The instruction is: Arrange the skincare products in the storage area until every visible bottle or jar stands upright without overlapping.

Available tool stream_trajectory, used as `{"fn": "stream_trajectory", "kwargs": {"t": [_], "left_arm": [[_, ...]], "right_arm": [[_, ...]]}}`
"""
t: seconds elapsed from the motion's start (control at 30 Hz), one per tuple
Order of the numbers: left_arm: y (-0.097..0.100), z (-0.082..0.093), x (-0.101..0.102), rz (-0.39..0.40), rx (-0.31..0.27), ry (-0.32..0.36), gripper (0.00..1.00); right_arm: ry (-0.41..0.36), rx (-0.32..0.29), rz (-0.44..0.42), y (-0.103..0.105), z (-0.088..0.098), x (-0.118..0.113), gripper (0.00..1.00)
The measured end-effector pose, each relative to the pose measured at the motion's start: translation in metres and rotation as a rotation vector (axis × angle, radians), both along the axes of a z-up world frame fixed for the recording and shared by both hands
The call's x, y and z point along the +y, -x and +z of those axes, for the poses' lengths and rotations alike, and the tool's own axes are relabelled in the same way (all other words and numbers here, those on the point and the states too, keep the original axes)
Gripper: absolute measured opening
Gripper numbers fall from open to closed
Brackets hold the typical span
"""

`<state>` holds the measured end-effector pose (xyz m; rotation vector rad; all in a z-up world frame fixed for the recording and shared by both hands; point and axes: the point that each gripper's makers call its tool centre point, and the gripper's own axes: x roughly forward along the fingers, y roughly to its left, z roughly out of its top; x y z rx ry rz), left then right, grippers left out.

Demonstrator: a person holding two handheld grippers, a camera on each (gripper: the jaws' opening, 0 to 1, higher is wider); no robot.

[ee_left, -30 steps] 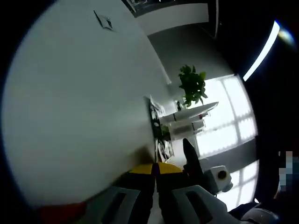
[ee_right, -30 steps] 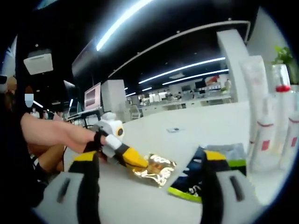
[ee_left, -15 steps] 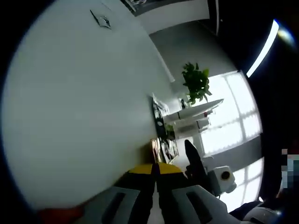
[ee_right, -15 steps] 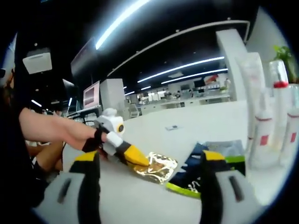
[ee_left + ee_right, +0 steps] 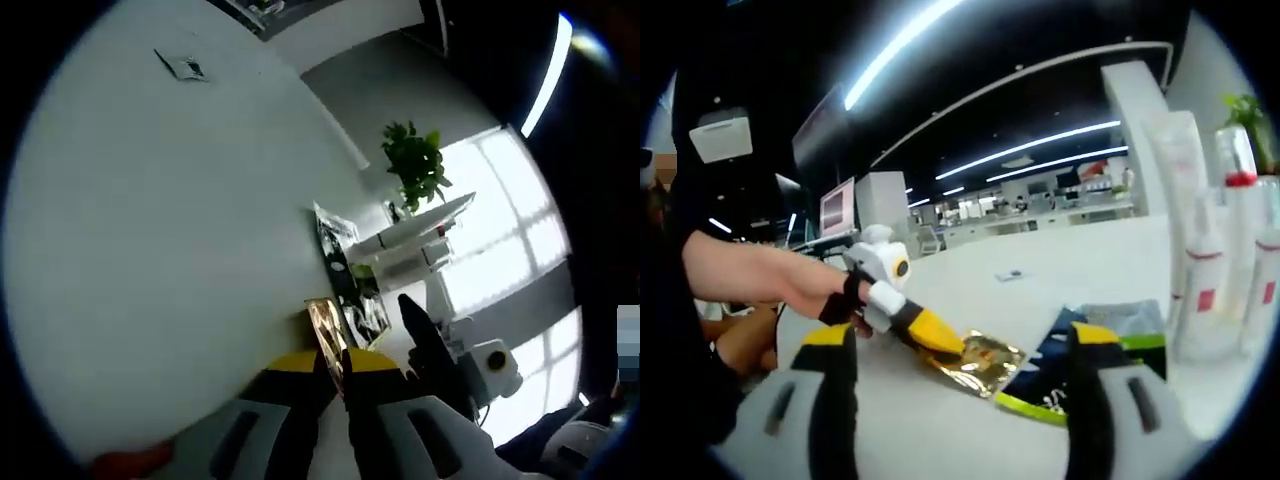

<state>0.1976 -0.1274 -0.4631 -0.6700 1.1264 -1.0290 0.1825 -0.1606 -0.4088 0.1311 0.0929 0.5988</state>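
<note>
Left gripper [image 5: 940, 345]: jaws are closed on the gold sachet [image 5: 982, 359], its edge lifted off the white table [image 5: 1080, 265].
Right gripper [image 5: 955, 400]: jaws are held wide apart, nothing between them.
Dark sachet [image 5: 1045, 375]: laid flat beside the gold one.
Bottles [image 5: 1205, 290]: stood upright at right, close together.

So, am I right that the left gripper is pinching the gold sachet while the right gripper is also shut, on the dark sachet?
Not quite: the right gripper is open, its fingers wide apart and holding nothing, as the right gripper view shows. The left gripper does pinch the gold sachet; the dark sachet lies free.
</note>
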Motion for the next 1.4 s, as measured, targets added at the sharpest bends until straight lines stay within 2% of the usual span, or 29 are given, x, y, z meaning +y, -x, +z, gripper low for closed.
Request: {"fn": "stream_trajectory", "kwargs": {"t": [0.3, 0.5, 0.73, 0.8, 0.87, 1.1, 1.4], "left_arm": [[-0.001, 0.001, 0.003, -0.026, -0.088, -0.066, 0.13], [0.002, 0.001, 0.006, -0.084, -0.203, -0.160, 0.17], [0.006, 0.003, 0.009, -0.136, -0.291, -0.236, 0.21], [0.006, 0.003, 0.011, -0.142, -0.299, -0.248, 0.21], [0.005, 0.006, 0.012, -0.143, -0.319, -0.248, 0.21], [0.005, 0.007, 0.018, -0.138, -0.326, -0.255, 0.21], [-0.004, 0.018, 0.021, -0.104, -0.346, -0.207, 0.15]], "right_arm": [[-0.001, 0.001, 0.000, 0.000, 0.000, -0.001, 0.86], [-0.002, -0.005, -0.004, -0.001, 0.003, -0.003, 0.86], [-0.003, -0.001, -0.003, 0.000, 0.002, -0.002, 0.86], [-0.005, -0.005, -0.003, 0.000, 0.003, -0.001, 0.86], [-0.005, -0.001, -0.004, 0.000, 0.002, -0.001, 0.86], [-0.004, -0.005, -0.003, 0.000, 0.003, -0.001, 0.86], [0.007, -0.004, -0.003, 0.001, 0.003, 0.000, 0.85]]}}
